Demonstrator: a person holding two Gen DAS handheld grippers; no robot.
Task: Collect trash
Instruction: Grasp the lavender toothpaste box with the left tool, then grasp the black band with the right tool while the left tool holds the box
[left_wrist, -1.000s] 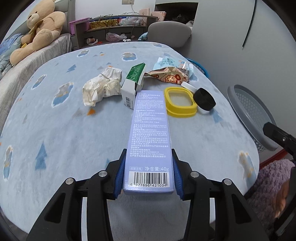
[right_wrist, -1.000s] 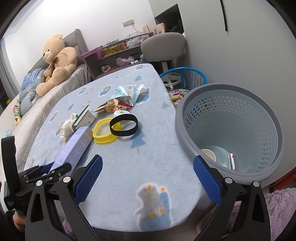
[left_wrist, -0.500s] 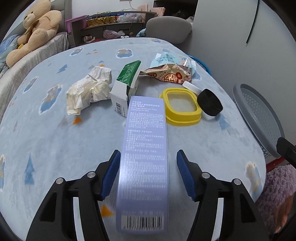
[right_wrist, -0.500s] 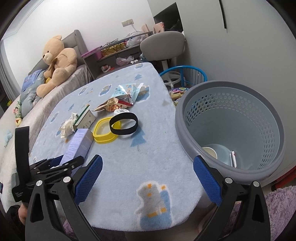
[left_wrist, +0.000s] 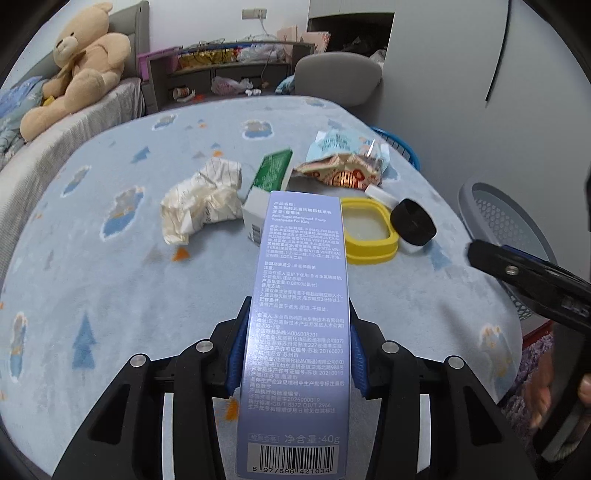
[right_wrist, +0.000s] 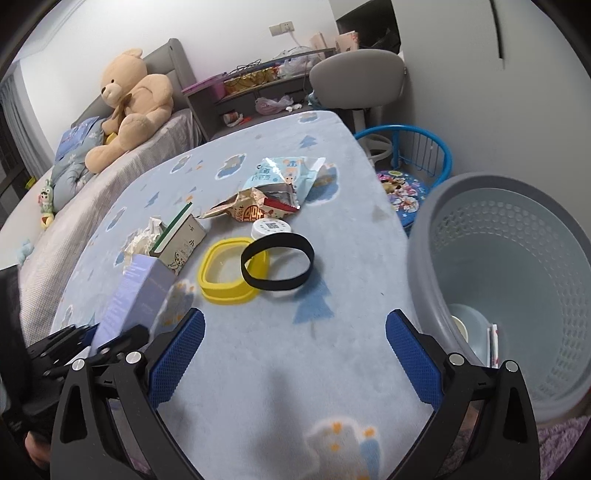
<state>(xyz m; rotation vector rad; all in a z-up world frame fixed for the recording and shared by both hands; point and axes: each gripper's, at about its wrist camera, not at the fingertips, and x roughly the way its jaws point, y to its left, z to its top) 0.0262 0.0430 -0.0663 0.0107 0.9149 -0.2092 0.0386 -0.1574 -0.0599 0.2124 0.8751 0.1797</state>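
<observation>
Left wrist: left tool closing, clenched on one box; right tool released, one basket beside the worktop.

Left wrist view looked down along its fingers from the near edge of the table, close over the box, facing the far shelf. Right wrist view sat further right, angled down over table and bin. Both shared the yellow frame, black ring, wrappers, bear.
</observation>
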